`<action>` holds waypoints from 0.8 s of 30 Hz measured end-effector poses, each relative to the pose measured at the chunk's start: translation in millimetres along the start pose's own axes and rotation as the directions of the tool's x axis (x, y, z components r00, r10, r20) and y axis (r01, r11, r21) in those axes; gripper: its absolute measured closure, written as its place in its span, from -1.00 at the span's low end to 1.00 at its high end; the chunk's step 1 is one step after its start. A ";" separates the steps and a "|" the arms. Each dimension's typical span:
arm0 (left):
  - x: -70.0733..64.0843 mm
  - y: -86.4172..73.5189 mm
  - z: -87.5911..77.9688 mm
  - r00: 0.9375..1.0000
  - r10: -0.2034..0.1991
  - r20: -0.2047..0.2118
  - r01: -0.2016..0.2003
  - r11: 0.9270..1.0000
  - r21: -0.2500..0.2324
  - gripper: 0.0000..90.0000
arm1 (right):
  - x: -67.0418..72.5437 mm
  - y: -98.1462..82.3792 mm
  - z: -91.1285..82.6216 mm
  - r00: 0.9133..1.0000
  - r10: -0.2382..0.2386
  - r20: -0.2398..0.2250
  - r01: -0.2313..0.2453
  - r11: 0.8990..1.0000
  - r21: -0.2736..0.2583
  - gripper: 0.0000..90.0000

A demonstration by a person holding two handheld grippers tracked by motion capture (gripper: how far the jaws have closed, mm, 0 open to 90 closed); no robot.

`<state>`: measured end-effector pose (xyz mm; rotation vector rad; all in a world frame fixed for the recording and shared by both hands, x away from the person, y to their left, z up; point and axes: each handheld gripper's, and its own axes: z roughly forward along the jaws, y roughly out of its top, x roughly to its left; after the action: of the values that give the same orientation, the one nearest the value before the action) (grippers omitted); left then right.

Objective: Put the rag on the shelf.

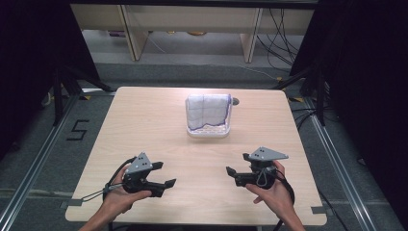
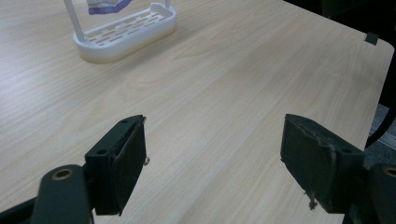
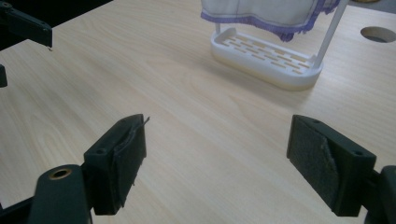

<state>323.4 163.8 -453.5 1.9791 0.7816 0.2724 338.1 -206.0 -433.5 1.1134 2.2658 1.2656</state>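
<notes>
Near edge, high view: left gripper (image 1: 161, 174) at about 7 o'clock on the table (image 1: 144, 125), held in the person's left hand (image 1: 118, 195), pointing toward 3 o'clock. Jaws spread wide, nothing between them. Its own view confirms this: both pads (image 2: 128, 161) apart over bare wood.

Right gripper (image 1: 232, 172) at about 5 o'clock, in the right hand (image 1: 272, 192), pointing toward 9 o'clock. Jaws likewise released and empty; bare tabletop shows between the pads (image 3: 126, 158) in its own view. The two grippers face each other, well apart.

Far side, about 12 o'clock: white rack (image 1: 207, 132) with a slotted tray base (image 3: 266, 58) and thin upright posts. A cloth (image 1: 208, 111) hangs over its top bar, white with a purple hem (image 3: 261, 21), draped down both sides, the lower edge just above the tray. Round hole (image 3: 379, 33) in the table just beyond the rack, toward 1 o'clock.

Judgement on handling: cloth looks light, soft and limp; it will sag and fold once lifted, not slippery for felt pads. The rack looks light too and may tip or slide if the cloth is dragged sideways. Best hold: pinch the hanging hem at the two lower corners, or the fold at the bar, and lift up and clear rather than pulling toward 6 o'clock.
</notes>
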 end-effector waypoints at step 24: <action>-6.6 -41.0 -5.2 1.000 0.006 -0.018 -0.005 0.999 0.034 -0.51 | 13.8 -44.0 5.7 1.000 -0.008 -0.010 0.009 0.994 0.107 -0.58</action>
<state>298.9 177.2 -484.6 2.0130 0.7971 0.2819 311.6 -205.7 -471.6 1.1344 2.3677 1.1607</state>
